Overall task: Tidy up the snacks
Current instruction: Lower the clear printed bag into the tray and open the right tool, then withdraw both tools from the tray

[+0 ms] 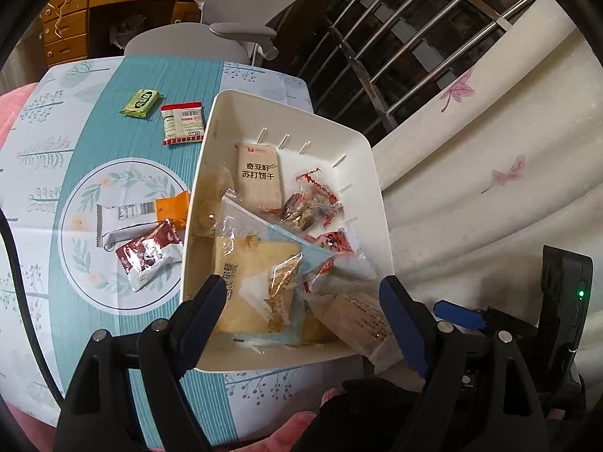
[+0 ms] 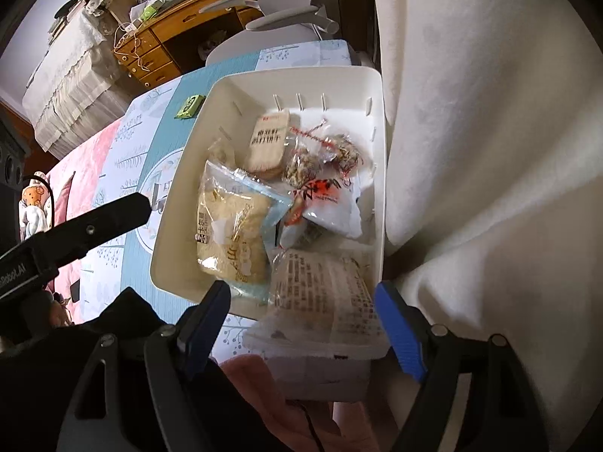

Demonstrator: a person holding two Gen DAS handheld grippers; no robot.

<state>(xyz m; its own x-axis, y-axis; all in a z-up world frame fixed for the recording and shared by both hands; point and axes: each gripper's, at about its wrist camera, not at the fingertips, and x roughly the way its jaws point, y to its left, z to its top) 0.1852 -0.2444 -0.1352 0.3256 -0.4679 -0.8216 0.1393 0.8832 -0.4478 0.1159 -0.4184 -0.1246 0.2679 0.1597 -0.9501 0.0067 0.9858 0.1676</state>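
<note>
Beige packet (image 2: 324, 293) half hides white basket's (image 2: 181, 226) near rim

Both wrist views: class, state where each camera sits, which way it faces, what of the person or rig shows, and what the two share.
Left wrist: on the left gripper, facing steeply down at the bin and packets on the tablecloth; its open fingers and the right gripper show.
Right wrist: on the right gripper, facing down into the bin; its open fingers and the left gripper's finger show.
Shared: bin, green packet, chair.
</note>
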